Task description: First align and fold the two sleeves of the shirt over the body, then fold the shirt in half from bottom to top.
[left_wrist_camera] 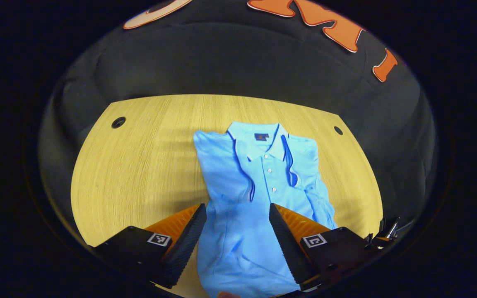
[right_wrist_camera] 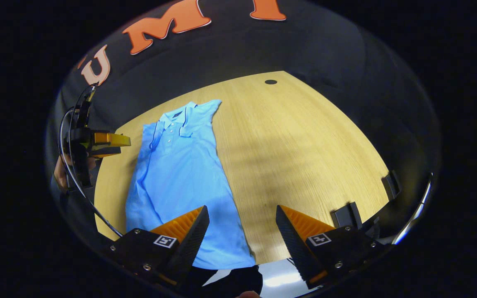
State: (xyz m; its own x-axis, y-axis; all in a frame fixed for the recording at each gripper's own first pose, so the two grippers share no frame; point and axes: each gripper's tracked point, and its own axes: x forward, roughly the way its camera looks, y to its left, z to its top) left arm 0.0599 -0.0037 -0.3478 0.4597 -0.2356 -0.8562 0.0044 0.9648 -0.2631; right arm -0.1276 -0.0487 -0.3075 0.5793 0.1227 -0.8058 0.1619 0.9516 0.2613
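While both tools gape, one shirt (left_wrist_camera: pixel 259 186), seemingly sleeves folded

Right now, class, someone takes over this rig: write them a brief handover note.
Left gripper: open, holding nothing, over the shirt's lower half.
Right gripper: open, holding nothing, near the hem at the table's near edge.
Shirt: flat on the table, collar away, buttons up.
Done: both sleeves look folded over the body.
Left: fold in half from bottom to top.
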